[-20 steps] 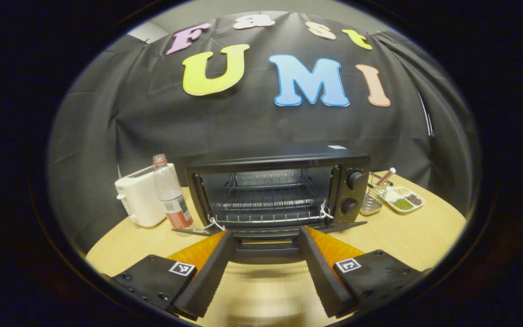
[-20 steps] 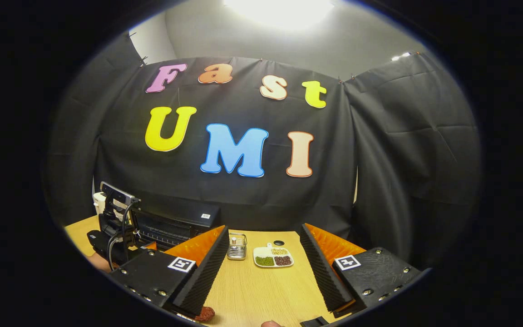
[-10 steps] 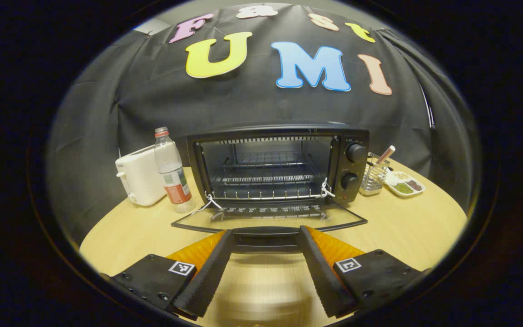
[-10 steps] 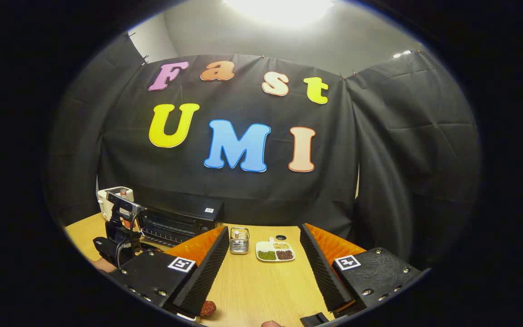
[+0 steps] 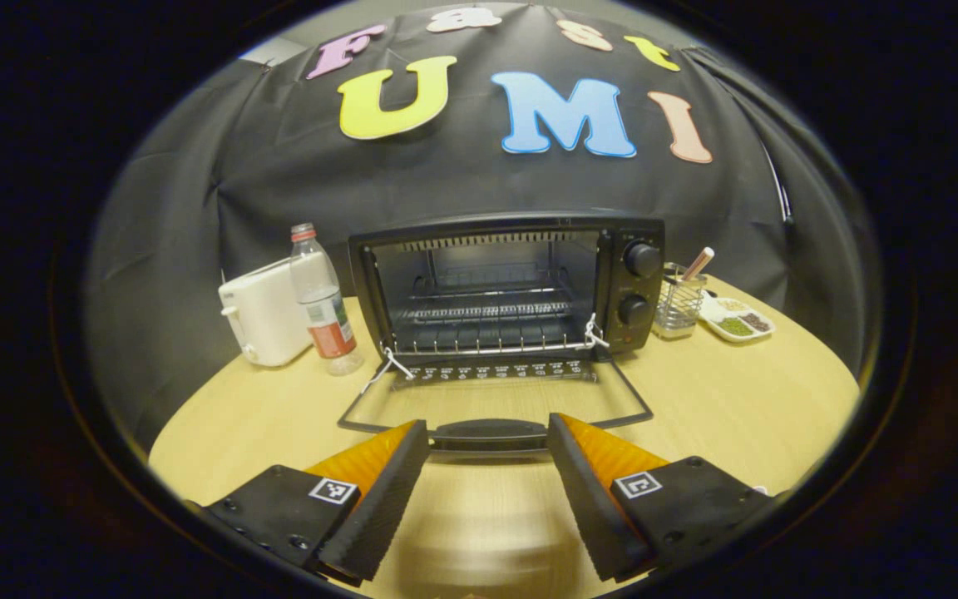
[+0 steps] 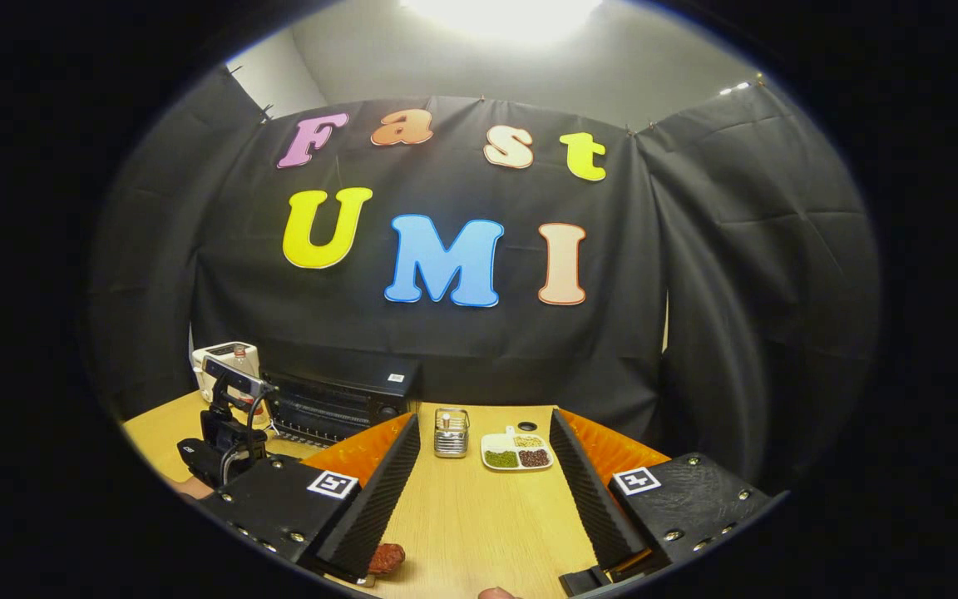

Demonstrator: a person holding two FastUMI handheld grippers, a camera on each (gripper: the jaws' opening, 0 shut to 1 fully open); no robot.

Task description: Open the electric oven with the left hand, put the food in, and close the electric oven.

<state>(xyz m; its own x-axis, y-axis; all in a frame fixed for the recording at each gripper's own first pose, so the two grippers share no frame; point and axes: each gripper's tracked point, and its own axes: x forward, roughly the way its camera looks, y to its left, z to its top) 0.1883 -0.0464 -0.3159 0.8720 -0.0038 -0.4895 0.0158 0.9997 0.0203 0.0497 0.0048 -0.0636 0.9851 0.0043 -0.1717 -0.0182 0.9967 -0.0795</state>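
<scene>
The black electric oven [image 5: 512, 287] stands open in the left gripper view, its wire rack bare. Its glass door [image 5: 496, 403] lies folded down toward me, almost flat over the table. The door handle [image 5: 487, 434] sits right at the tips of my left gripper [image 5: 487, 424], whose fingers are spread wide, one at each end of the handle. In the right gripper view, my right gripper [image 6: 486, 420] is open above the wooden table, nothing between its fingers. A reddish-brown piece of food [image 6: 386, 557] lies on the table beside its left finger. The oven [image 6: 338, 403] and the left gripper [image 6: 225, 433] show far left.
A white toaster [image 5: 267, 312] and a plastic bottle [image 5: 321, 304] stand left of the oven. A wire cutlery basket [image 5: 678, 304] and a white divided dish [image 5: 737, 320] sit to its right. A person's fingertip [image 6: 496, 593] shows at the bottom edge.
The left gripper has drawn back from the oven with the handle at its tips, and the door has swung down nearly flat. The right gripper shifted slightly; more of the food shows.
</scene>
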